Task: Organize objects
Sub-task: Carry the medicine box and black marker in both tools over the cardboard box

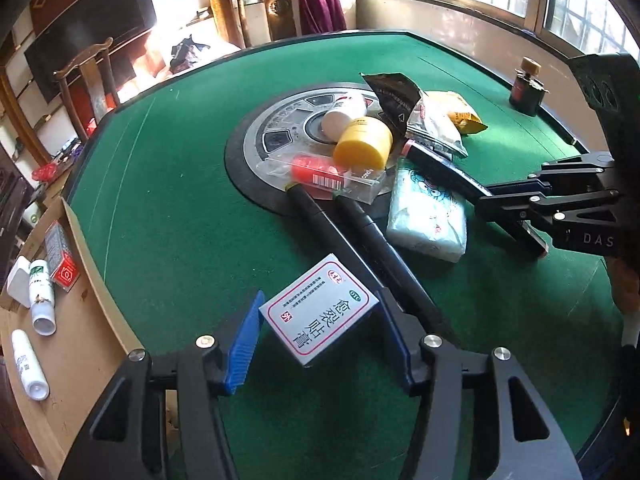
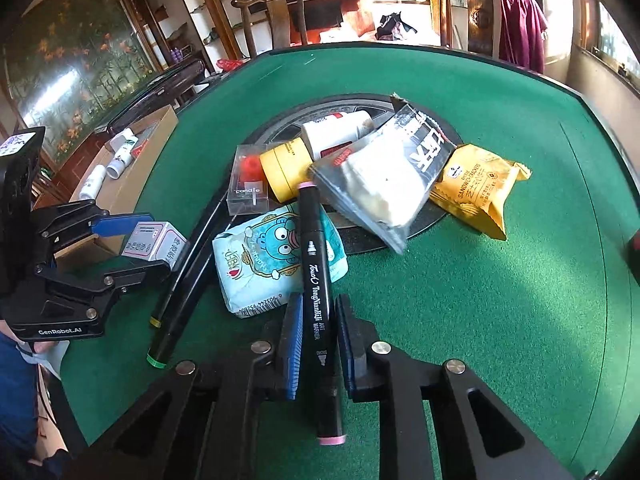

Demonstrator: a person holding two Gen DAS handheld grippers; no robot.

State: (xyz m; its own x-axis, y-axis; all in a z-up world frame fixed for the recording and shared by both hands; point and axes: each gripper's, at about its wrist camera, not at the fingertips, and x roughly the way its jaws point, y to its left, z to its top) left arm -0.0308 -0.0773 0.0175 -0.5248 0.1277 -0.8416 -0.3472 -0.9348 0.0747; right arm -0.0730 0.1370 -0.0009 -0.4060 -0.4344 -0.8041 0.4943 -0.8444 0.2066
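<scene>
Left gripper (image 1: 318,328): blue pads clamped on a white medicine box (image 1: 319,309) with red border and Chinese print, held tilted above the green felt table (image 1: 168,220), at 6 o'clock in the left wrist view.

Right gripper (image 2: 316,344): closed on a black art marker (image 2: 318,280) with pink end caps, its far tip reaching over the pile toward 12 o'clock.

Just beyond the left gripper: two black markers (image 1: 360,252) lying side by side on the felt, running toward 11 o'clock.

At 1 o'clock of these: pale blue tissue pack (image 1: 426,210) with cartoon face, flat on the felt.

Centre: round grey turntable panel (image 1: 260,136) set in the table, bearing a clear candle box (image 1: 324,176) with red contents, a yellow-lidded jar (image 1: 364,140) on its side, and a white bottle (image 1: 344,114) behind it.

At 1 o'clock: grey-black snack bag (image 2: 384,172) leaning over a yellow cracker packet (image 2: 478,188).

At 9 o'clock, off the table edge: cardboard box (image 1: 80,344) holding white tubes (image 1: 40,296) and a small red carton (image 1: 66,270).

Far, at 2 o'clock: a dark bottle (image 1: 527,88) with tan cap near the table rim.
</scene>
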